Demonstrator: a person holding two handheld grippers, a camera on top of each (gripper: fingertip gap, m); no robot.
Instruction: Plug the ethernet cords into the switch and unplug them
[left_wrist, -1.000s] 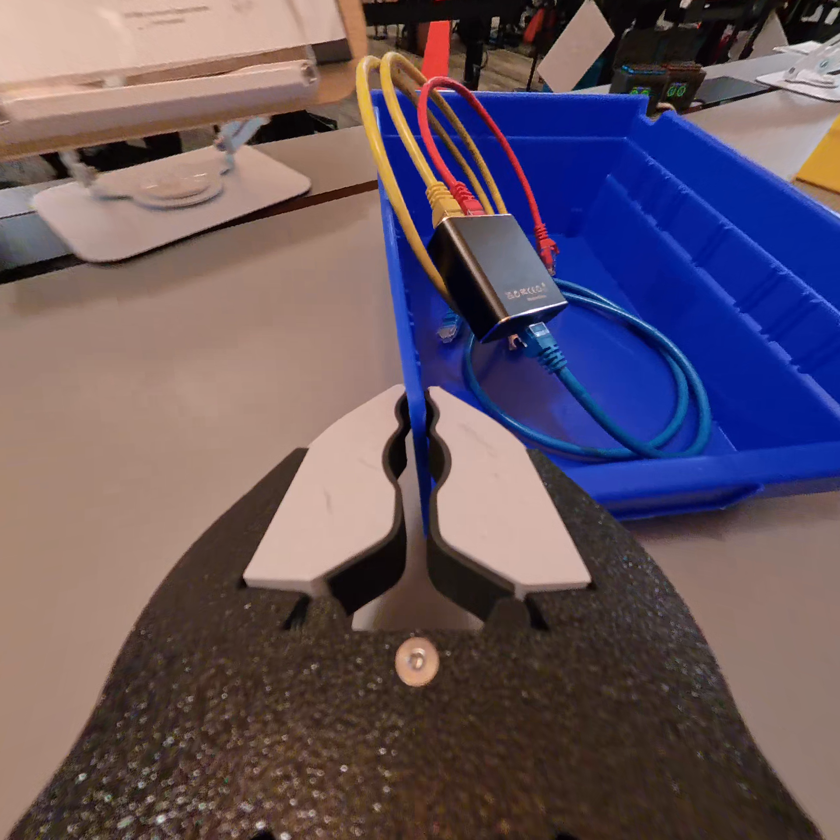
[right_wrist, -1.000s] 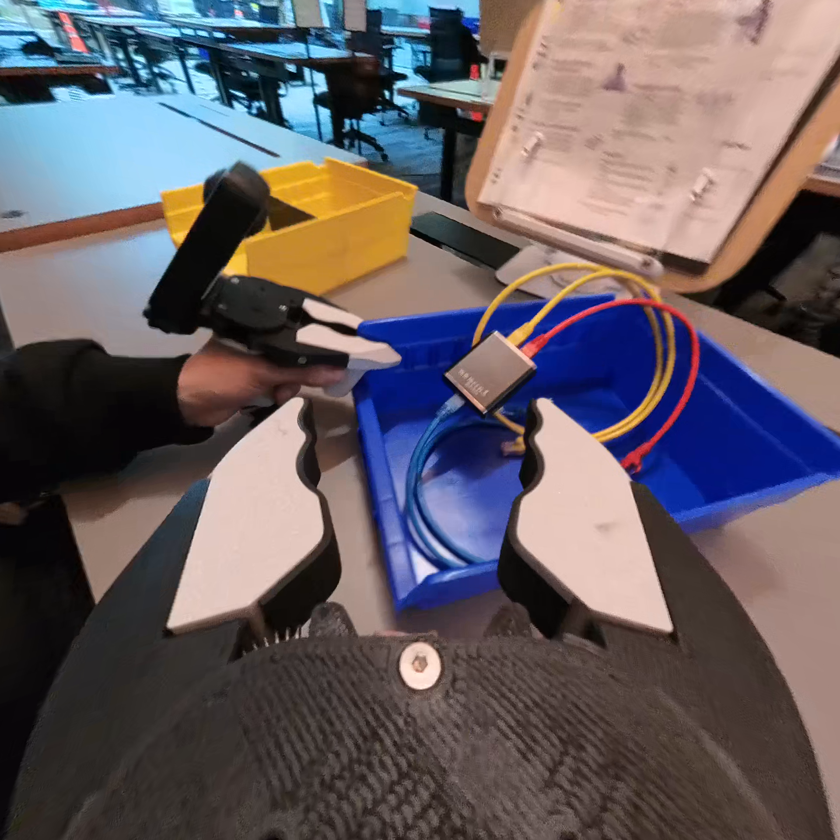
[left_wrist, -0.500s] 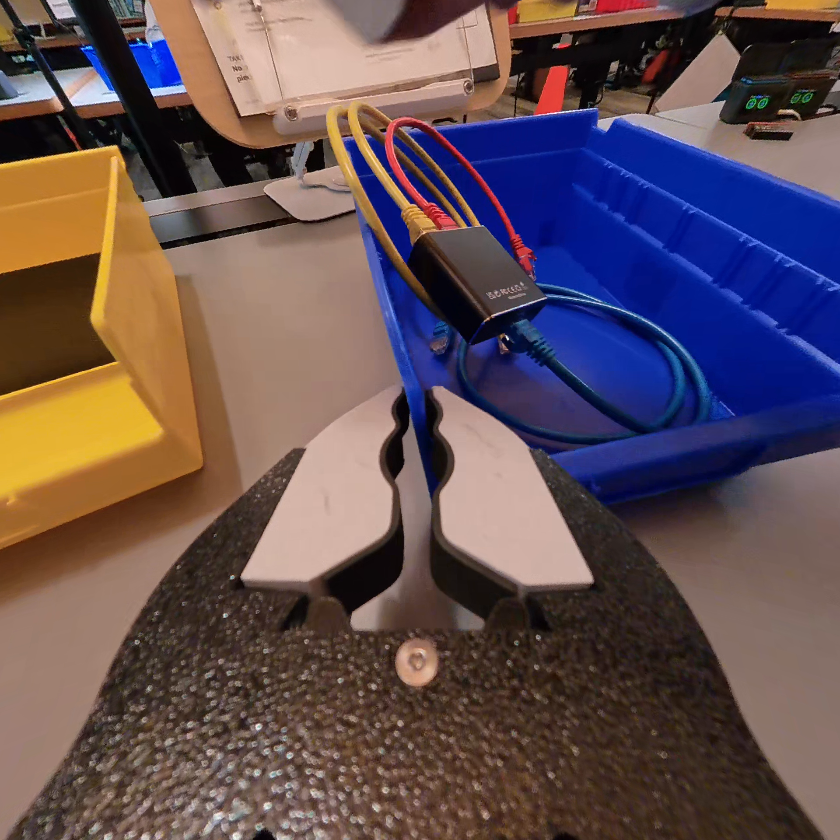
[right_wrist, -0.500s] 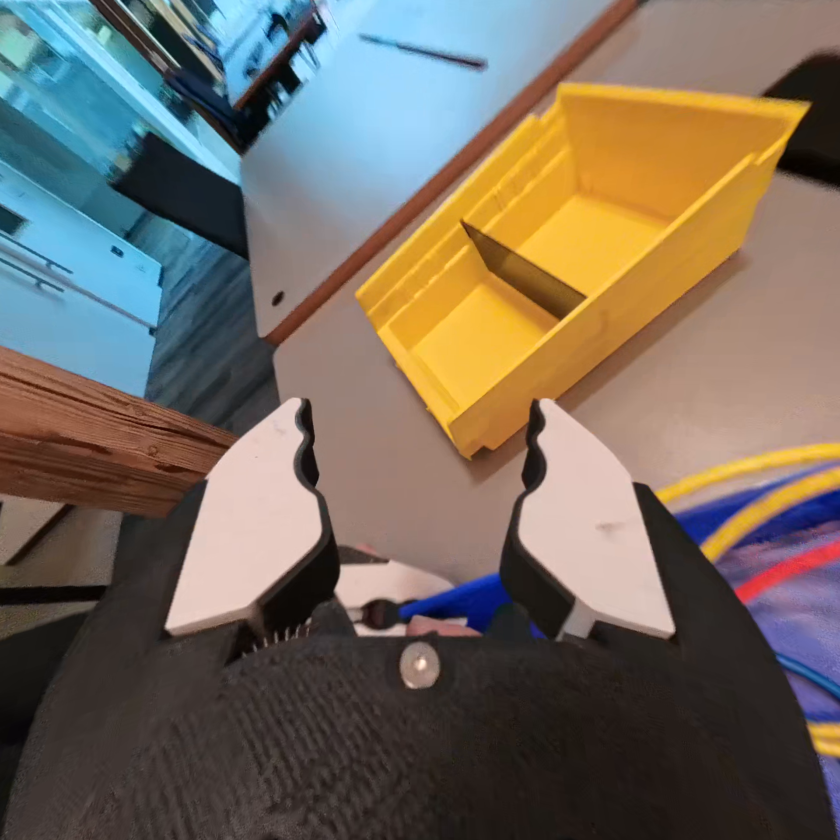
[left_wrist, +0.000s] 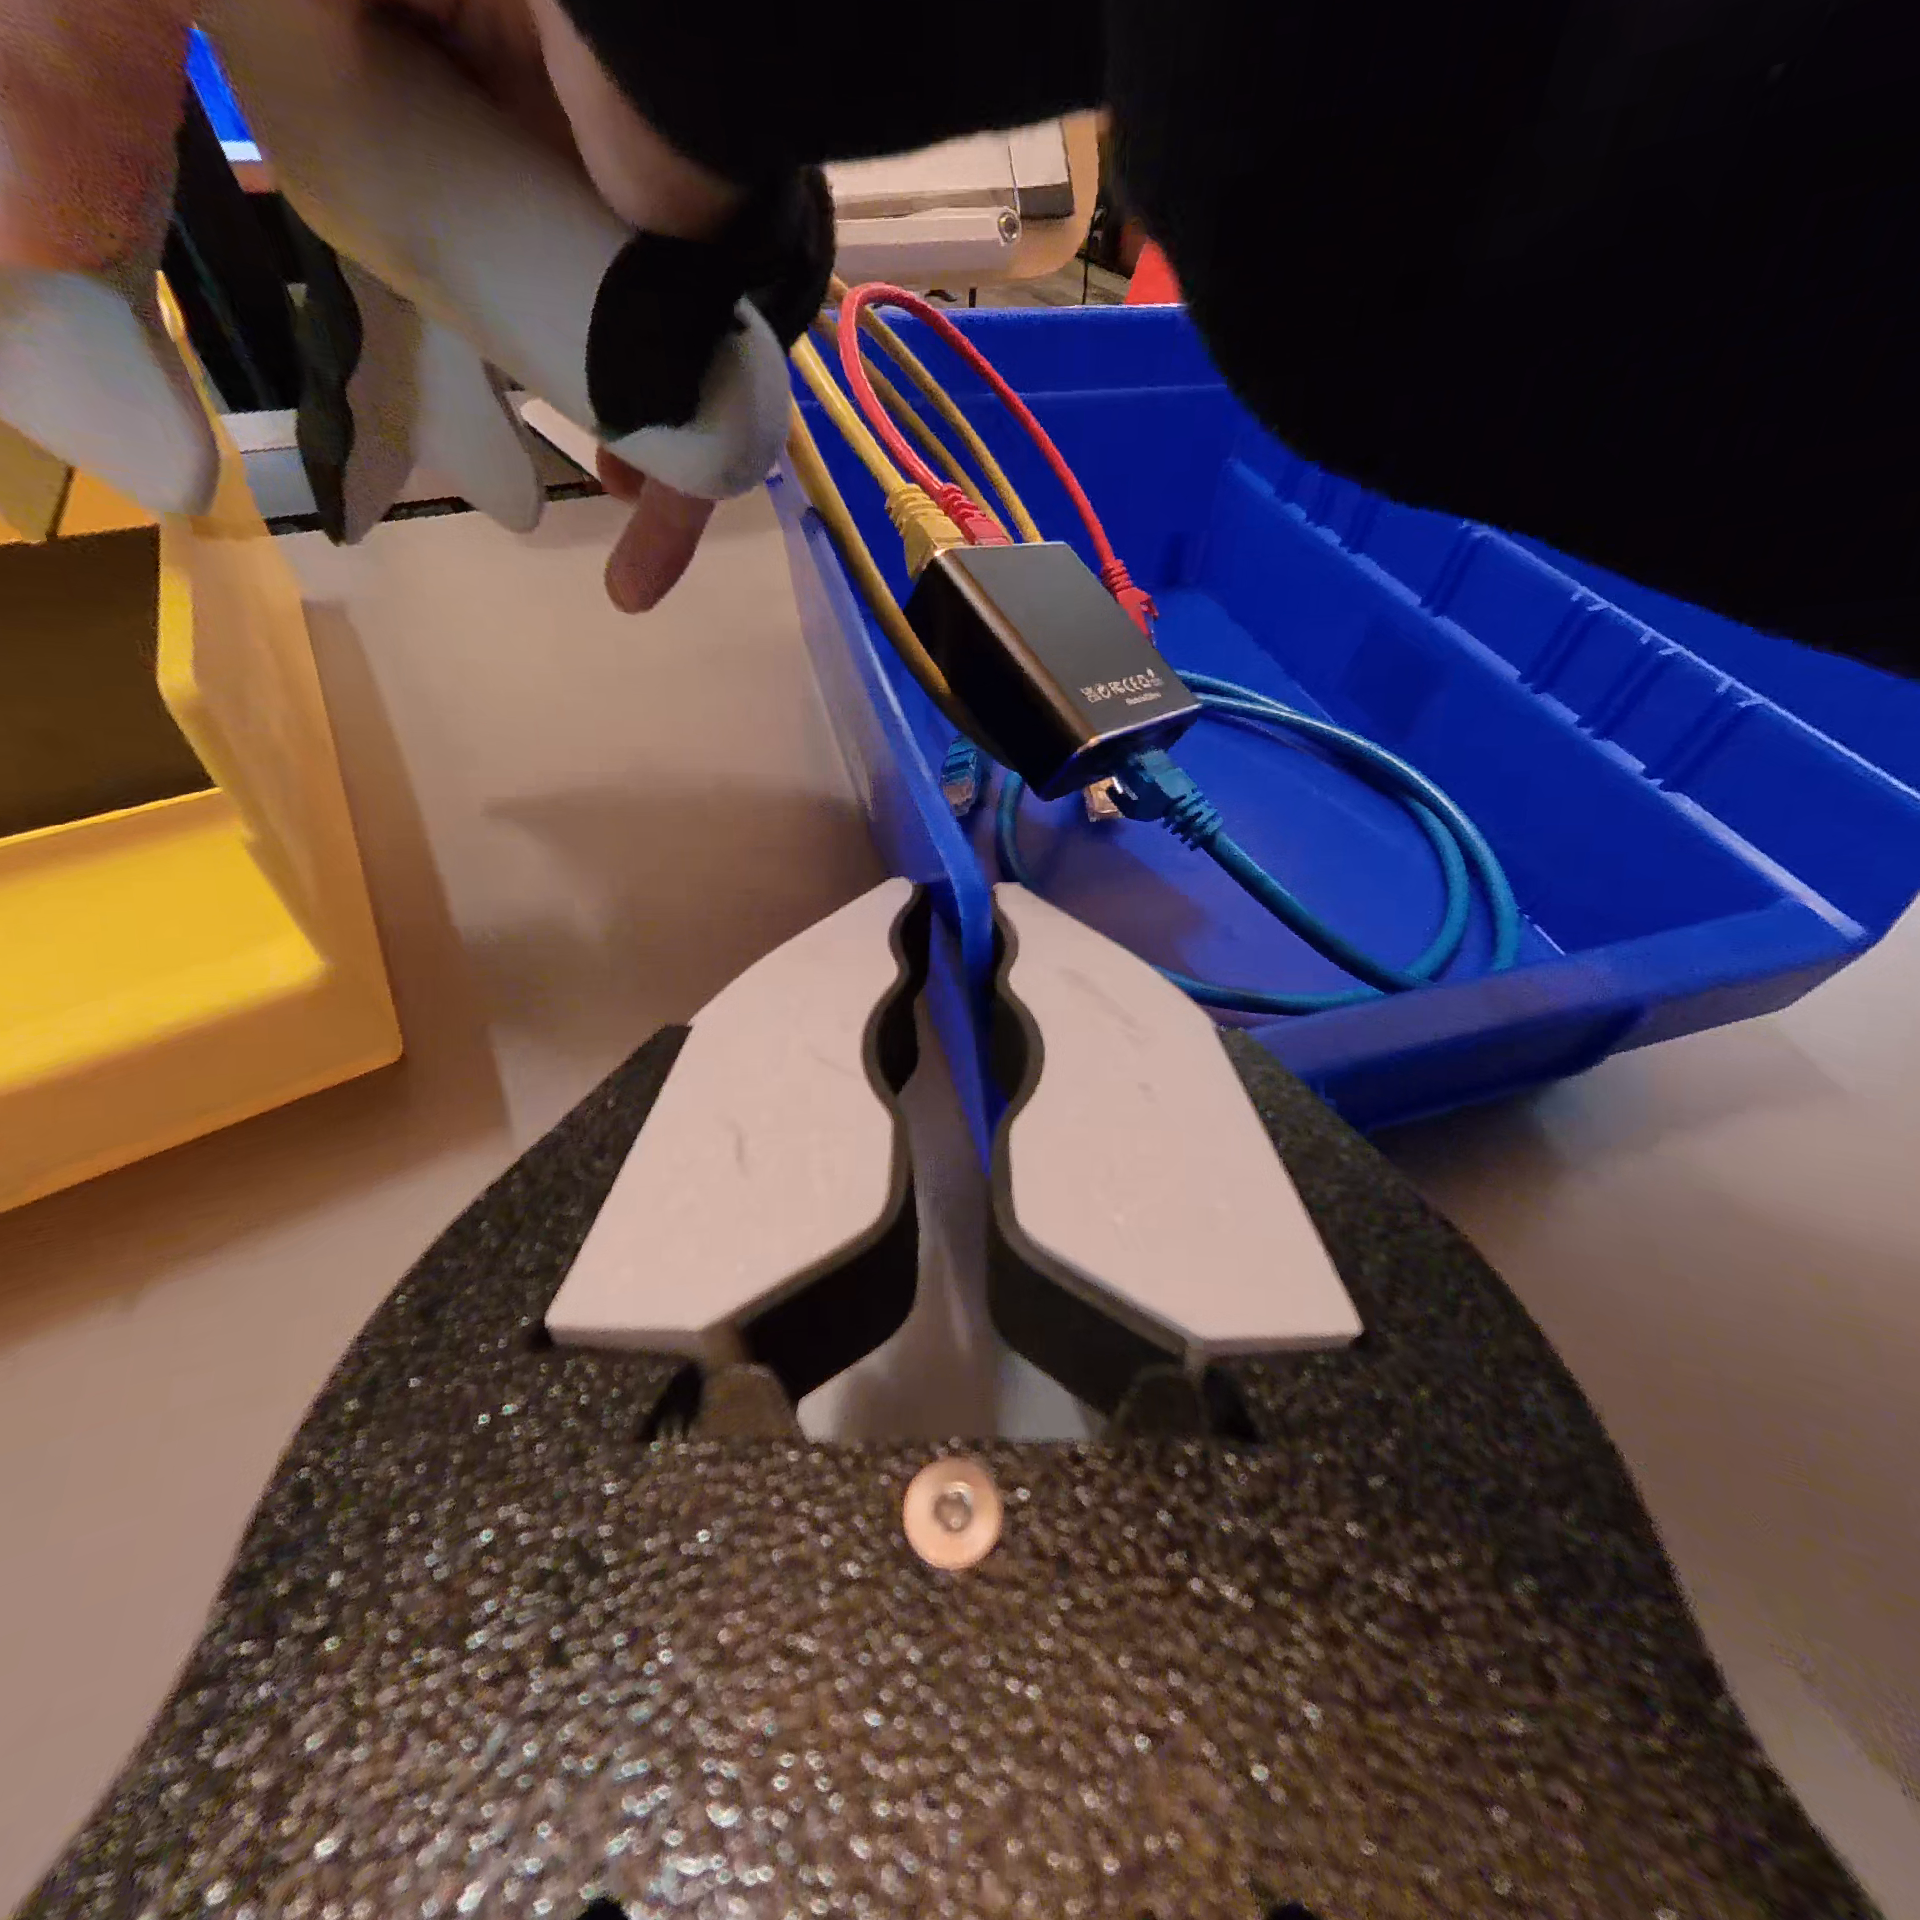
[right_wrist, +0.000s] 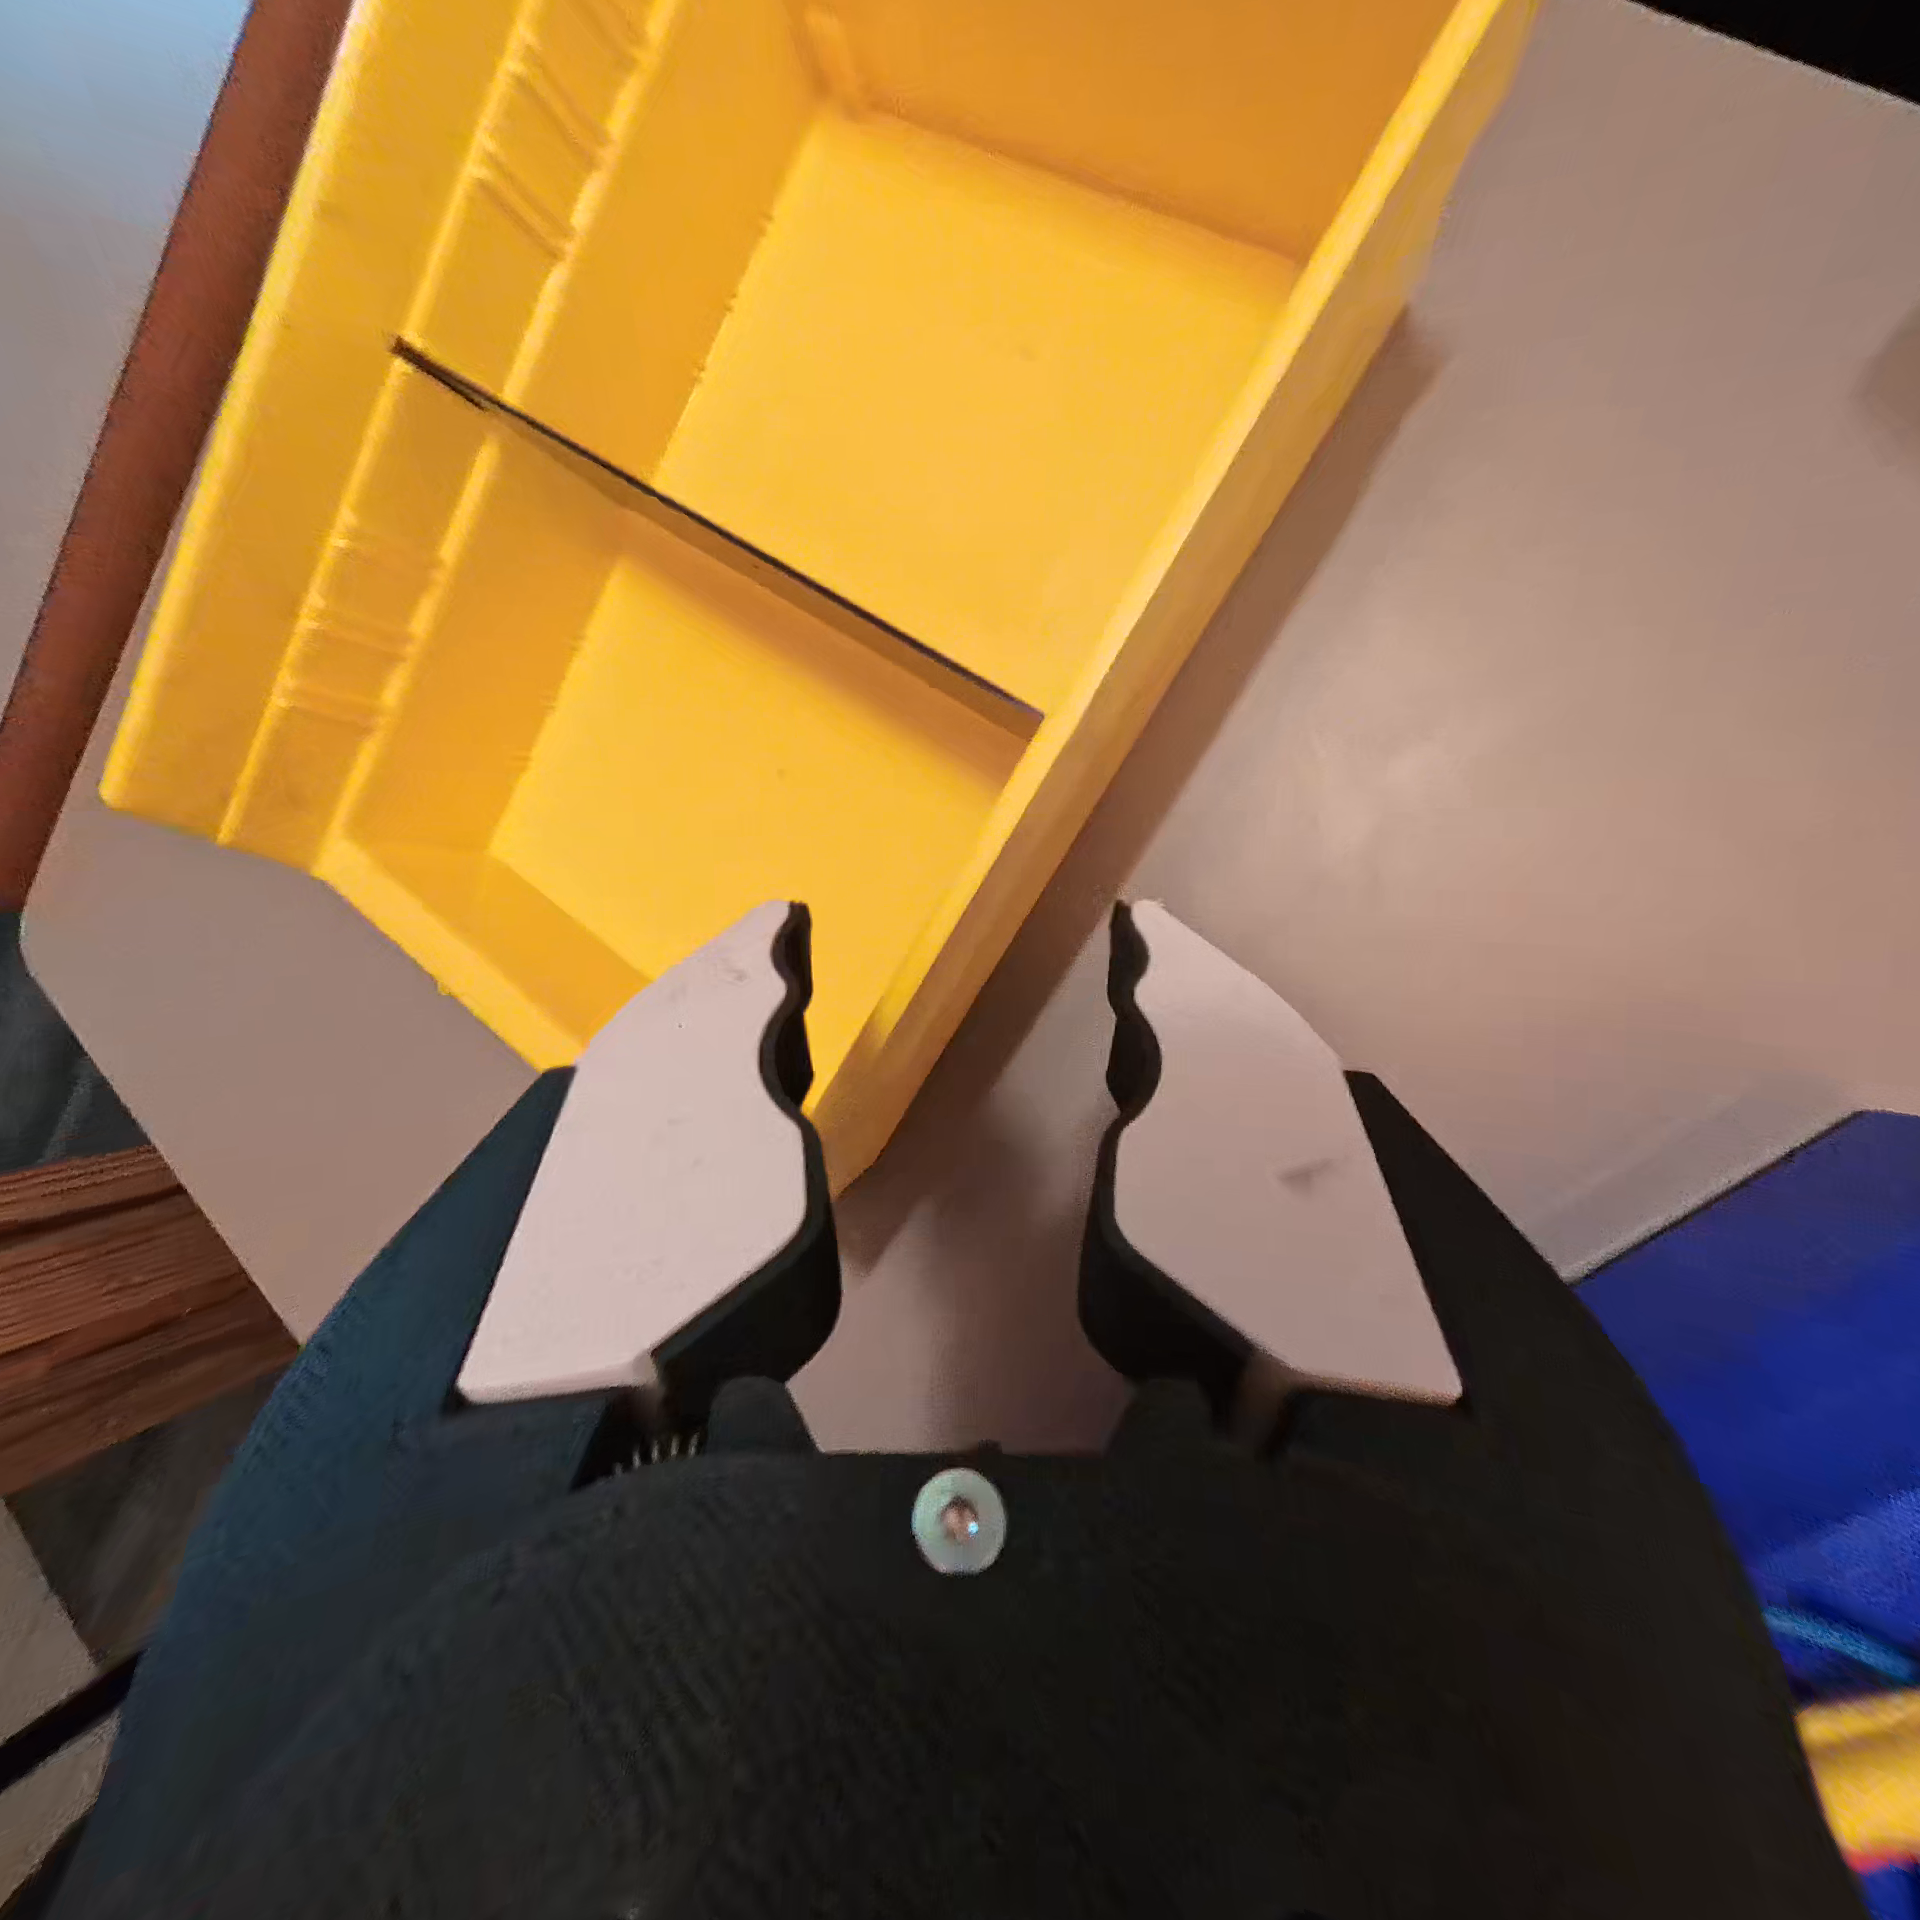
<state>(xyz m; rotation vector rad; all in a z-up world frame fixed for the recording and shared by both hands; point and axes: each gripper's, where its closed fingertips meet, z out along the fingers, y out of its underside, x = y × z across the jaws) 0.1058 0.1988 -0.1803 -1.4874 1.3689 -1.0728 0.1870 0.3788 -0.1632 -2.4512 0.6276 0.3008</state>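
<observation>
the only writing in view is a short row of small pale marks with a finer line beneath it, printed on the top face of the black switch (left_wrist: 1049, 665), close to the end where the blue cord (left_wrist: 1351, 894) plugs in. it sits inside the blue bin (left_wrist: 1558, 1039) in the left wrist view. the print is too small to make out. the yellow bin (right_wrist: 935, 468) in the right wrist view carries no lettering or numbers that show.

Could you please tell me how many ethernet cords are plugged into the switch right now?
3: a yellow cord and a red cord in the switch's far end, a blue cord in its near end. Others may be hidden.
</observation>
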